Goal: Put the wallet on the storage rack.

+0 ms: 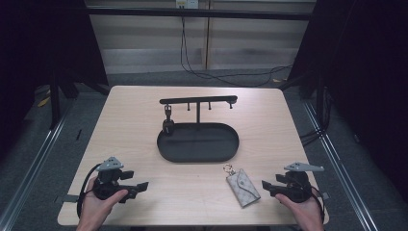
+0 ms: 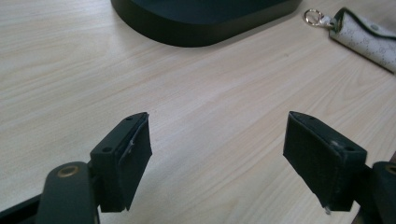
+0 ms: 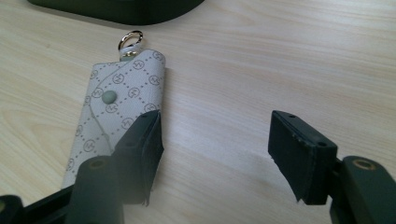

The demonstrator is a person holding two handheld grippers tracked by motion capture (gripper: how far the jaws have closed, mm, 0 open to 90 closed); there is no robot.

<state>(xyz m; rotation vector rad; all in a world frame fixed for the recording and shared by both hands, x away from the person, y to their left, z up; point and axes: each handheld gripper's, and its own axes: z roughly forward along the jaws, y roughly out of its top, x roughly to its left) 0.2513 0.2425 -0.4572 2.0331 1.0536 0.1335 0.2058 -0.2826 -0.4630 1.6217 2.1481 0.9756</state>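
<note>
Both grippers, left (image 1: 139,186) and right (image 1: 265,184), rest on the surface (image 1: 144,120) with jaws apart and empty; the key pouch (image 1: 243,187) lies flat just beside the right gripper, so a shallow pinch may slide it away.

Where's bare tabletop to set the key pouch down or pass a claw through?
Free: the table left of the black tray, the strip right of it, and the front middle between the left claw and the key pouch. Crowded: the gap between pouch and right claw.
</note>
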